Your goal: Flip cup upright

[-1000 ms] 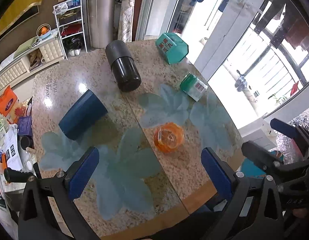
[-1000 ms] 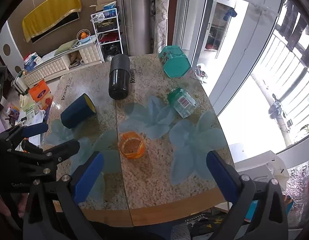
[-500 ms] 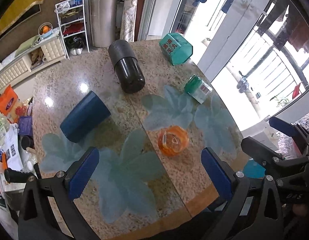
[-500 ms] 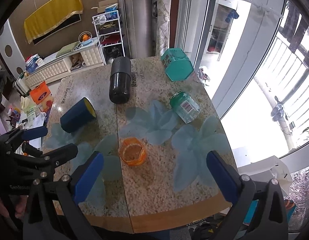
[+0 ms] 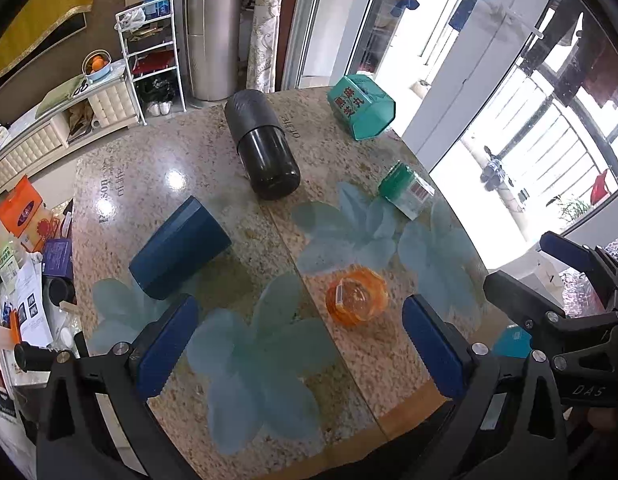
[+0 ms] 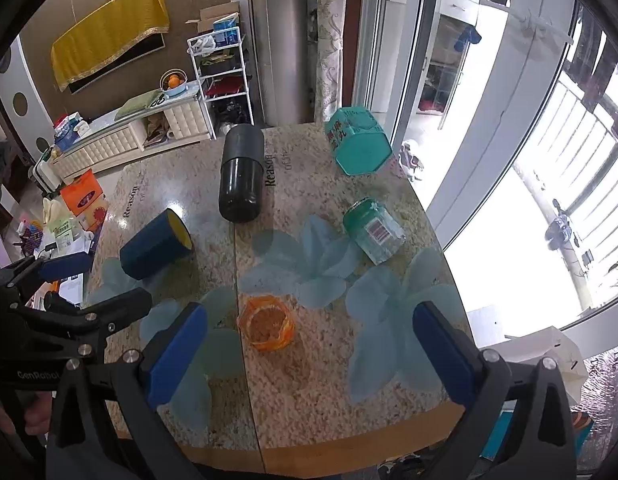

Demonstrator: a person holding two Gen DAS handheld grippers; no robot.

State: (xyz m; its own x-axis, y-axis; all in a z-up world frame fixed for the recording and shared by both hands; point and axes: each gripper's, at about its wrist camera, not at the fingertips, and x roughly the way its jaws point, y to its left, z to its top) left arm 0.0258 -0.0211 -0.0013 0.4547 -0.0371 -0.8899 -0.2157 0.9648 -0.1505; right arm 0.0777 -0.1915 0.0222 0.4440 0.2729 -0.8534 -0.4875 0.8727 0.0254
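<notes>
A dark blue cup (image 5: pixel 180 245) lies on its side on the left of the granite table (image 5: pixel 181 160); its yellow inside shows in the right wrist view (image 6: pixel 155 245). A black cup (image 5: pixel 263 151) lies on its side at the back middle and shows in the right wrist view (image 6: pixel 241 174) too. My left gripper (image 5: pixel 301 346) is open and empty, above the table's near edge. My right gripper (image 6: pixel 311 354) is open and empty, above the near edge. Each gripper shows in the other's view.
An orange glass (image 5: pixel 356 295) stands upright near the front middle. A green-lidded jar (image 5: pixel 407 191) lies on its side at the right. A teal hexagonal box (image 5: pixel 360 106) lies at the back right. A shelf and cabinet stand beyond the table.
Both grippers have pulled back slightly and risen, so the table objects sit a little farther away. Nothing on the table has moved.
</notes>
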